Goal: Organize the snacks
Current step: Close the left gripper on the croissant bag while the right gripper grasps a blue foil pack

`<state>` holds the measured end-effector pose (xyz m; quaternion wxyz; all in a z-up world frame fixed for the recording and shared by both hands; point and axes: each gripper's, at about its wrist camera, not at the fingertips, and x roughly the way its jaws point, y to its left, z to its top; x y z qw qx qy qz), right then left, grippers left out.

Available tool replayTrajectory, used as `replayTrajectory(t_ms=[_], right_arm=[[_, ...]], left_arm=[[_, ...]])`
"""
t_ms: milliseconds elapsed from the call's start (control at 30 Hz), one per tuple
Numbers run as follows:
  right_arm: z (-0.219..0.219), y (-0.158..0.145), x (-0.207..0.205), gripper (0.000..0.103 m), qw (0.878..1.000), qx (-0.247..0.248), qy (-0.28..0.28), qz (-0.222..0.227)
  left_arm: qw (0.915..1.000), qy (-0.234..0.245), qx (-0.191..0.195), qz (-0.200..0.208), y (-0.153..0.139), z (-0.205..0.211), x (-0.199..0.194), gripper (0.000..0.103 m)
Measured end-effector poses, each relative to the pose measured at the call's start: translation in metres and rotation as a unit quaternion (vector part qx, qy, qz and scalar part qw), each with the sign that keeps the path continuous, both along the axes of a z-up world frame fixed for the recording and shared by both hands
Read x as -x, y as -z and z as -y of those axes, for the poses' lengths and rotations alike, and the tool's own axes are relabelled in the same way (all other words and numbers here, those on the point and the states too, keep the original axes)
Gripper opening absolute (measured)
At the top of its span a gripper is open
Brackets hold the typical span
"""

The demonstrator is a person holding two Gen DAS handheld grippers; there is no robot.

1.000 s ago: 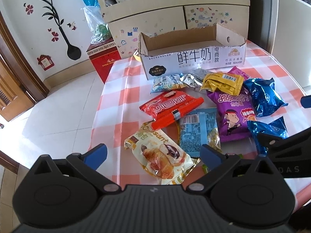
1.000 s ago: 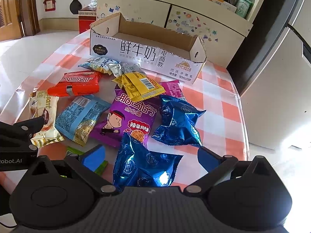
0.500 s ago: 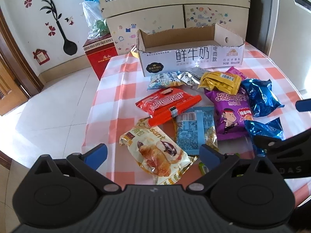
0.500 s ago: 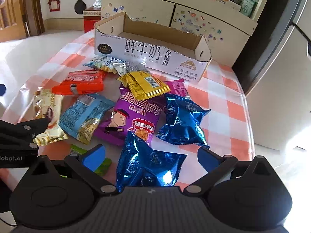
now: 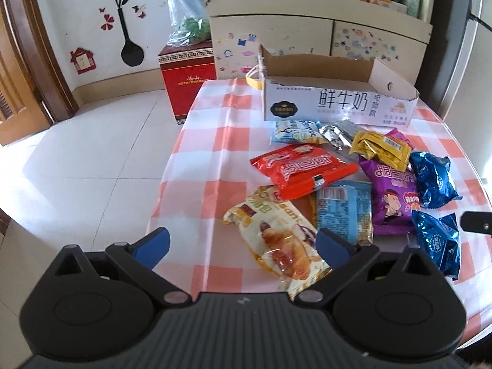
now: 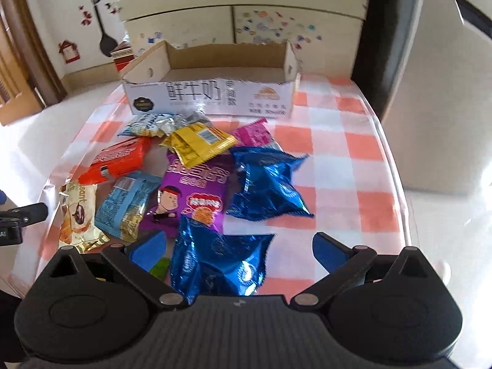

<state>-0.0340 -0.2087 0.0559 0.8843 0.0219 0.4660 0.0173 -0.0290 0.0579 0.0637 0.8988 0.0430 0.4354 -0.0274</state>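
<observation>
Cardboard box — snack packets before it

tablecloth: orange-white check | box: white, black lettering, brown inside | packets: red at 12 o'clock of cream croissant one; purple; yellow; two shiny blue | gripper fingertips: blue

Left tool pulled back and swung left, croissant packet now toward its right finger, right tool drawn back and raised, milk carton box farther ahead
</observation>
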Motion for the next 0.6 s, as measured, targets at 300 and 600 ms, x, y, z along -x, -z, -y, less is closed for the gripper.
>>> replayTrajectory(t_ms=[300,600], right_arm=[[0.013,0.001,0.004,0.103,0.999,-0.039,0.015,-0.014],[0.013,0.008,0.003,0.103,0.998,-0.055,0.015,-0.034]], left_arm=[[0.9987,-0.020,0.039,-0.025,0.011,-0.008,-0.006,0.100],[0.9974,-0.031,0.048,-0.043,0.031,0.012,-0.027,0.100]])
